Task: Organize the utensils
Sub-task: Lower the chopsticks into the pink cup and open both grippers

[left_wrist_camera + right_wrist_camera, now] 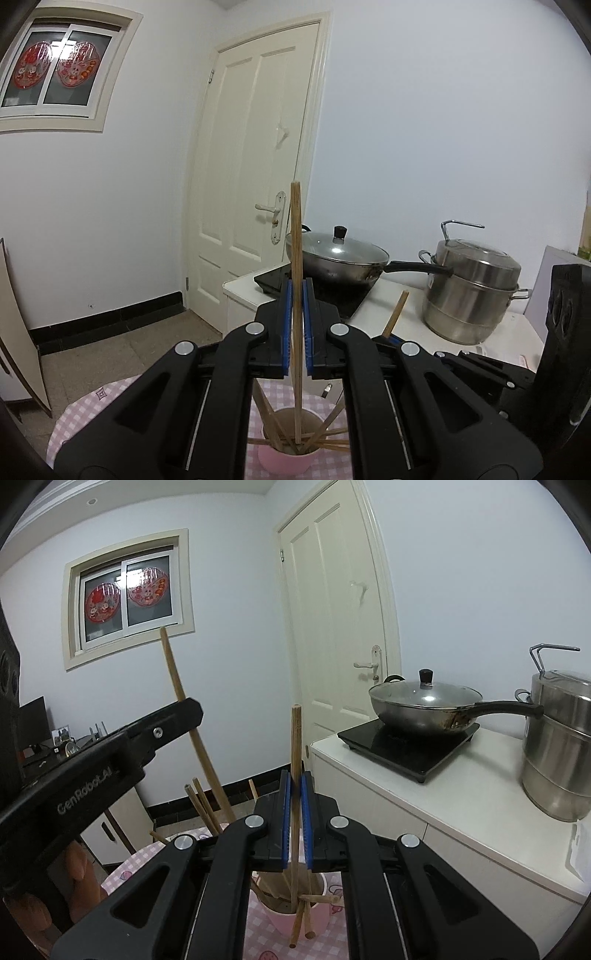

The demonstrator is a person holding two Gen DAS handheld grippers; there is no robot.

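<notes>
1. Left gripper (297, 325): jaws closed on a single wooden chopstick (296, 258), held nearly upright; its lower end reaches into the pink cup (286, 463) directly below.
2. Right gripper (295, 812): jaws likewise clamped on a second chopstick (295, 746), upright. Its lower end appears to run down the outside of the cup wall rather than through the mouth, though this cannot be told for certain.
3. Pink cup, standing on a pink checked tablecloth (92, 406): it already holds several chopsticks (273, 424), leaning outward at various angles, while a few lie flat across the rim or on the cloth beside it.
4. Progress, as judged: gathering is well advanced. Remaining are the release of the two held sticks into the cup and the collection of the flat-lying strays.
5. Middle distance: white counter (461, 794) carrying a black cooktop (402, 746), a lidded wok (424, 705) and a steel steamer pot (472, 291).
6. Background: closed white door (258, 147) and a window (127, 598) with red decorations.
</notes>
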